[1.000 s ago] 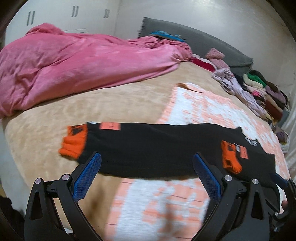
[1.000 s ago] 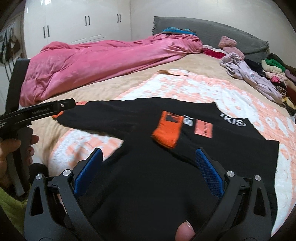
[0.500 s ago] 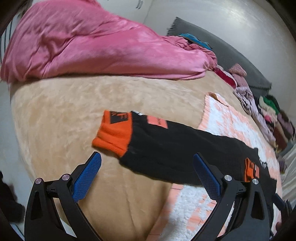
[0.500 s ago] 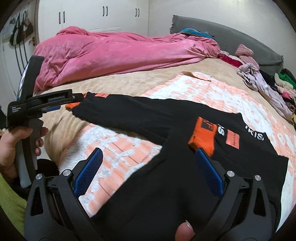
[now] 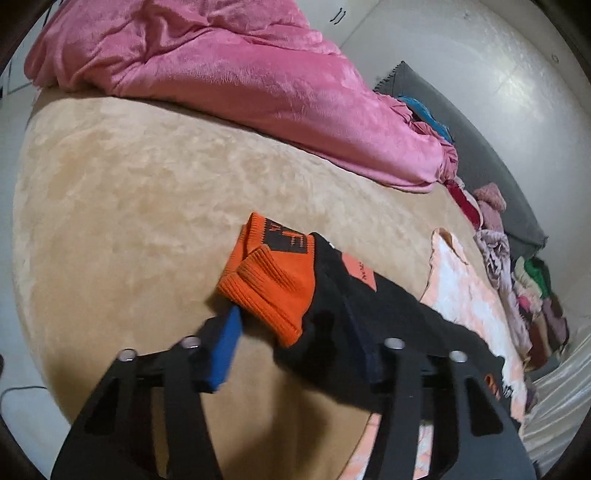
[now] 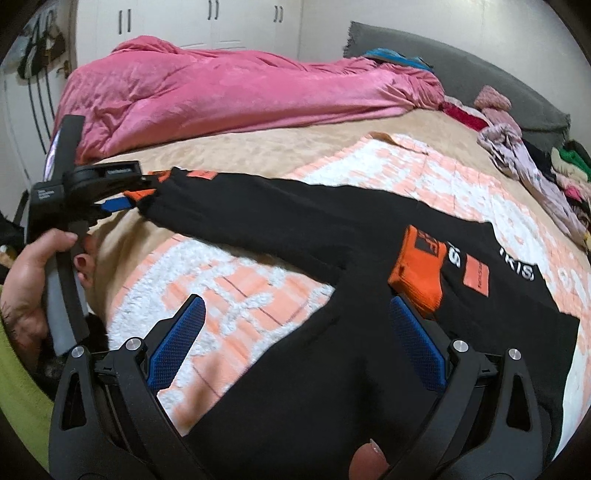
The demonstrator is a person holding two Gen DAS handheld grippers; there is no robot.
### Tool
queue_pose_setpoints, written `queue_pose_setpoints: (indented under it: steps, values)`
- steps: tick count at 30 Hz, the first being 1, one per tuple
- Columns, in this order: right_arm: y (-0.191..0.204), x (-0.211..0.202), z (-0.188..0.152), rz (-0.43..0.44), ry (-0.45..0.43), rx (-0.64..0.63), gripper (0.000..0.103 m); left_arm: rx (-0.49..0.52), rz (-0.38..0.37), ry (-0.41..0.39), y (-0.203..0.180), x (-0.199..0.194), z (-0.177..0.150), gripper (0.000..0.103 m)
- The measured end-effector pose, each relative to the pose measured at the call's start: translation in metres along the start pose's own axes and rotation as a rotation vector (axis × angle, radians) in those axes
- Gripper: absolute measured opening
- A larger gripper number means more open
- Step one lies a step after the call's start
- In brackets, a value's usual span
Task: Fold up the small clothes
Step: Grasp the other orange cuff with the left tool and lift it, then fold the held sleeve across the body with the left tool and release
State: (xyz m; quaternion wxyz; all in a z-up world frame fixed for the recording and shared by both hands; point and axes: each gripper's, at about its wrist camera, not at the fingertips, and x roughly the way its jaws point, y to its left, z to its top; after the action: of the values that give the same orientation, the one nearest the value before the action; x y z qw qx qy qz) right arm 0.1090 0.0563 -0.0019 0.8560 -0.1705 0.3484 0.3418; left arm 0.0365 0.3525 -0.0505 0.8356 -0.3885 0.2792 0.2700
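A black sweatshirt [image 6: 332, 332] with orange cuffs lies on the bed, its body over an orange and white patterned blanket [image 6: 236, 295]. One sleeve [image 5: 369, 310] stretches left; its orange cuff [image 5: 273, 280] is slightly lifted. My left gripper [image 5: 295, 339] has its jaws around that sleeve end, one blue pad [image 5: 225, 350] beside the cuff; the pads look apart and I cannot tell if they pinch. It also shows in the right wrist view [image 6: 114, 192]. My right gripper [image 6: 295, 332] is open over the sweatshirt's body, next to the folded-in second cuff [image 6: 417, 269].
A pink duvet [image 6: 229, 92] is bunched at the far side of the beige bed cover [image 5: 129, 206]. A grey headboard [image 6: 461, 74] and a row of loose clothes [image 6: 535, 177] line the right side. White wardrobes [image 6: 192, 22] stand behind.
My left gripper has moved left along the sleeve to its orange cuff, and its jaws have closed in around the sleeve end. My right gripper stays open over the sweatshirt body.
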Motion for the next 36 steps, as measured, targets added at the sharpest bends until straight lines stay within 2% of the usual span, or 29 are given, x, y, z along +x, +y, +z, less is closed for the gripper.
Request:
queue_pose_setpoints:
  steps: [2,4,5,9,15,23,30,36]
  values:
    - [-0.007,0.002,-0.001,0.003,0.005,0.027,0.094,0.013,-0.003,0.002,-0.003,0.003,-0.001,0.040]
    - [-0.011,0.003,-0.003,0.003,0.008,0.049,0.094,0.028,-0.012,0.007,-0.006,0.007,-0.002,0.021]
    - [-0.014,0.005,-0.004,0.003,0.012,0.063,0.094,0.034,-0.026,0.001,-0.007,0.007,-0.002,0.017]
    - [-0.025,0.008,-0.008,0.011,0.020,0.115,0.094,0.056,-0.089,-0.033,-0.010,0.000,-0.002,0.014]
    - [-0.047,-0.001,-0.019,0.000,0.015,0.182,0.094,0.156,-0.183,-0.092,-0.038,-0.025,-0.007,0.013]
    - [-0.115,-0.032,-0.040,-0.091,-0.026,0.334,0.094,0.324,-0.338,-0.091,-0.117,-0.050,-0.034,0.013]
    - [-0.169,-0.060,-0.056,-0.166,-0.074,0.459,0.094,0.502,-0.465,0.016,-0.195,-0.044,-0.088,0.011]
    - [-0.207,-0.080,-0.076,-0.219,-0.101,0.555,0.094,0.660,-0.516,0.149,-0.245,-0.020,-0.145,0.009]
